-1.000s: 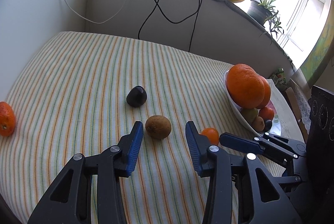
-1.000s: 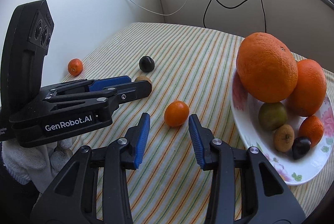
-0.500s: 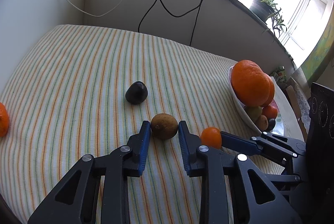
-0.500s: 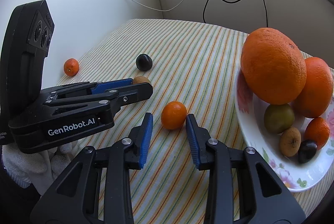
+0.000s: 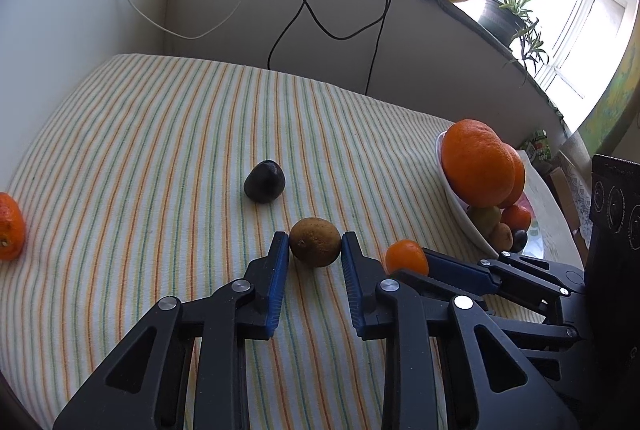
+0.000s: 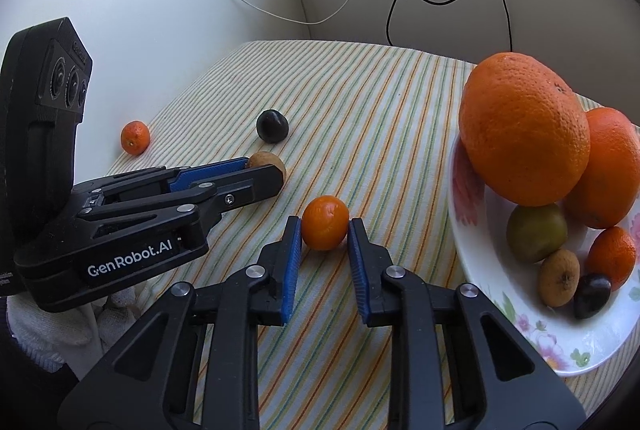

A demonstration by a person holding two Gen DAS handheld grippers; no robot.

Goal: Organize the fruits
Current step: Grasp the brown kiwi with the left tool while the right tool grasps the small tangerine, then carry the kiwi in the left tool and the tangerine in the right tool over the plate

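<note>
A plum lies behind a kiwi — tangerine to its right, bowl farther right.

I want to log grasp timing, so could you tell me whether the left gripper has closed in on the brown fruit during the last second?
Yes. The left gripper has advanced toward the dark plum, and its jaws have narrowed until they flank the brown fruit.

Bright window daylight, fisheye-warped edges
</note>
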